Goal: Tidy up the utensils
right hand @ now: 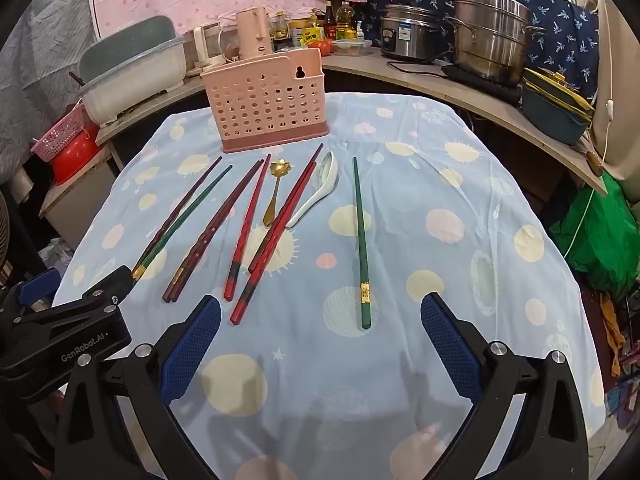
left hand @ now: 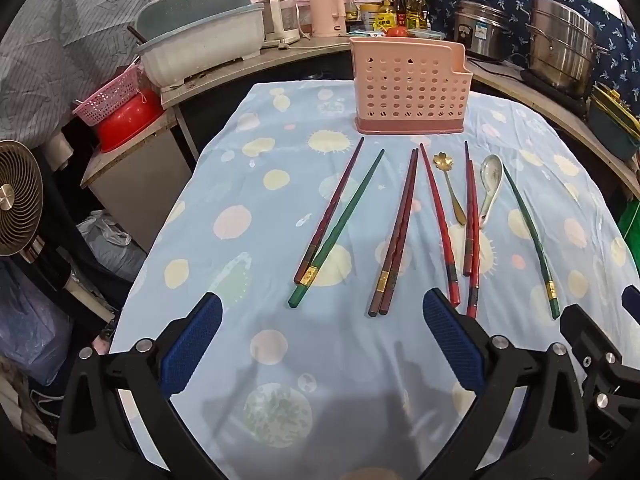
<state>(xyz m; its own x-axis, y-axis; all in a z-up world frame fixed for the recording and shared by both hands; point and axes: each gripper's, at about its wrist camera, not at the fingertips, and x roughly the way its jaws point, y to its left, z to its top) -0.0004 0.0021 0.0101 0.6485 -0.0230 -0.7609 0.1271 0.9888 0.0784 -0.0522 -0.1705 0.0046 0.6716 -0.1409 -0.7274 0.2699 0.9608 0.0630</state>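
A pink perforated utensil holder [left hand: 408,88] [right hand: 266,106] stands at the far side of the table. In front of it lie several red, brown and green chopsticks [left hand: 394,232] [right hand: 244,232], a gold flower spoon [left hand: 450,188] [right hand: 274,190] and a white ceramic spoon [left hand: 490,188] [right hand: 316,192]. One green chopstick [left hand: 530,236] [right hand: 361,240] lies apart on the right. My left gripper [left hand: 322,308] is open and empty above the near cloth. My right gripper [right hand: 320,308] is open and empty, the lone green chopstick's near end between its fingers.
The table has a light blue cloth [left hand: 280,208] with pale dots. A counter behind holds a tub [left hand: 200,40], a pink kettle [left hand: 326,10], bottles, a rice cooker [right hand: 408,32] and a steel pot [right hand: 494,36]. A fan [left hand: 18,198] stands at the left.
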